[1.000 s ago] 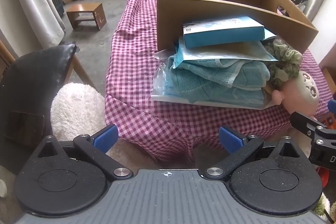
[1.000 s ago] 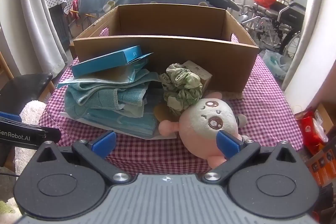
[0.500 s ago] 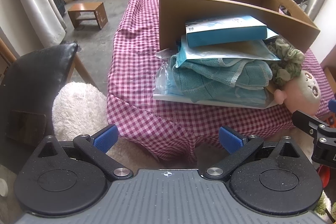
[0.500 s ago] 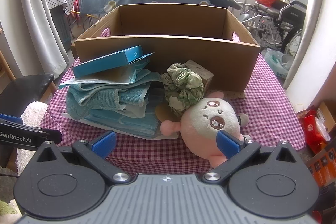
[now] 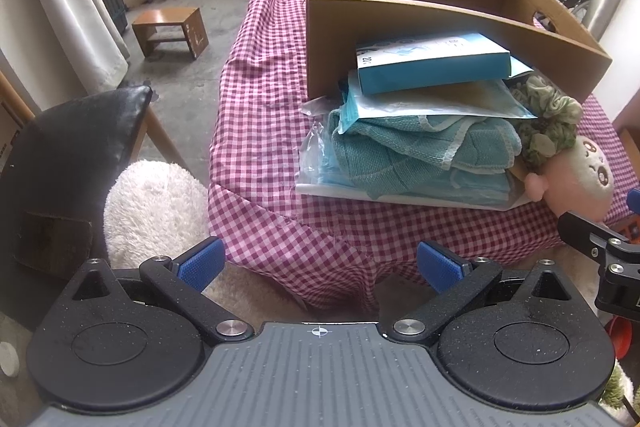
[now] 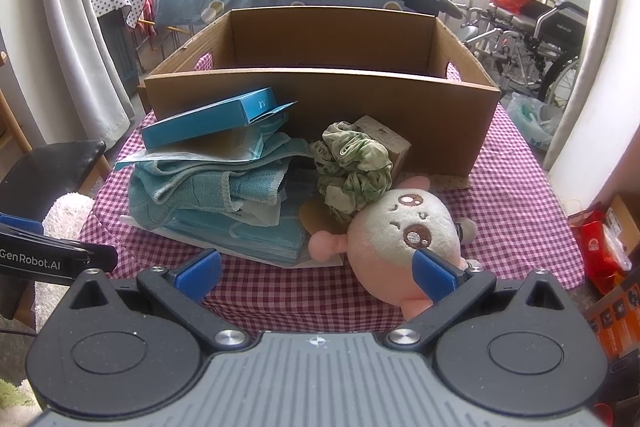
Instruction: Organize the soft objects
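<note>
You've got one cardboard box point(image 6: 320, 107) on the checked tablecloth point(image 6: 512, 203), open top, long axis running left-right across the right wrist view. In front of it, touching its near wall, is one pile: one blue carton point(image 6: 212, 117) on top, tilted up toward the box, long axis left-right; under it one flat packet point(image 5: 432, 99); then one folded teal towel point(image 6: 208, 187); at the bottom a stack of blue face masks point(image 6: 248, 235), count not readable from here, on a white sheet. Just right of the pile: one green scrunchie point(image 6: 352, 171), one small tan box point(image 6: 384, 139) behind it, and one pink-and-white plush toy point(image 6: 404, 239) lying on its side, face up toward you, one pink limb pointing left at the masks. Your left gripper point(image 5: 320, 263) hangs off the near table edge, jaws spread wide, nothing between them. Your right gripper point(image 6: 316, 271) sits at the near edge too, jaws apart and empty; its right fingertip point(image 6: 434, 273) overlaps the plush in view, contact unclear. One black chair point(image 5: 72, 155) and one white fluffy cushion point(image 5: 156, 211) sit left of the table.
</note>
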`<state>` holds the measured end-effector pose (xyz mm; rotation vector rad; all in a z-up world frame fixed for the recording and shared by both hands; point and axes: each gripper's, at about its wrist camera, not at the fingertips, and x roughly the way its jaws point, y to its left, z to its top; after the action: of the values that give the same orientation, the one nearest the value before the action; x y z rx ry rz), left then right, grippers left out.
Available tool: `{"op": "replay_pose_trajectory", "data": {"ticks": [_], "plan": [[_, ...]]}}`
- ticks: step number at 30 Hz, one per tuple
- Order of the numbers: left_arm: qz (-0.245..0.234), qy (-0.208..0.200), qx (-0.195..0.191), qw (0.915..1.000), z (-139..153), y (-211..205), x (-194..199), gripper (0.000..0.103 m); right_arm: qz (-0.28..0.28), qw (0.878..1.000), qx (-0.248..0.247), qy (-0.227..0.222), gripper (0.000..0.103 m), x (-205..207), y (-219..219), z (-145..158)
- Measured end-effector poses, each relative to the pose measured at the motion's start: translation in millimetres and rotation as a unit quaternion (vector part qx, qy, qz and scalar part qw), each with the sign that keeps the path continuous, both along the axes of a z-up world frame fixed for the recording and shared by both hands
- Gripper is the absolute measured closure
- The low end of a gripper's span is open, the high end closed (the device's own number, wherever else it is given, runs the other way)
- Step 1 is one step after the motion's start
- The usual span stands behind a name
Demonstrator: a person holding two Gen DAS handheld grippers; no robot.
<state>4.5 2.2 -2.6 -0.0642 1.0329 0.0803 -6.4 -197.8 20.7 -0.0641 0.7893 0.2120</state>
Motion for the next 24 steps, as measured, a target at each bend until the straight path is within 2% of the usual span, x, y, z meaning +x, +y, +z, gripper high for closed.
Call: {"op": "replay_pose_trajectory", "data": {"ticks": [24], "plan": [[0.0,0.003,0.007,1.0,-1.0,1.0,-1.4,0.0,0.002,1.0,0.003,0.0,0.0,-0.3,-0.9,-1.3]]}}
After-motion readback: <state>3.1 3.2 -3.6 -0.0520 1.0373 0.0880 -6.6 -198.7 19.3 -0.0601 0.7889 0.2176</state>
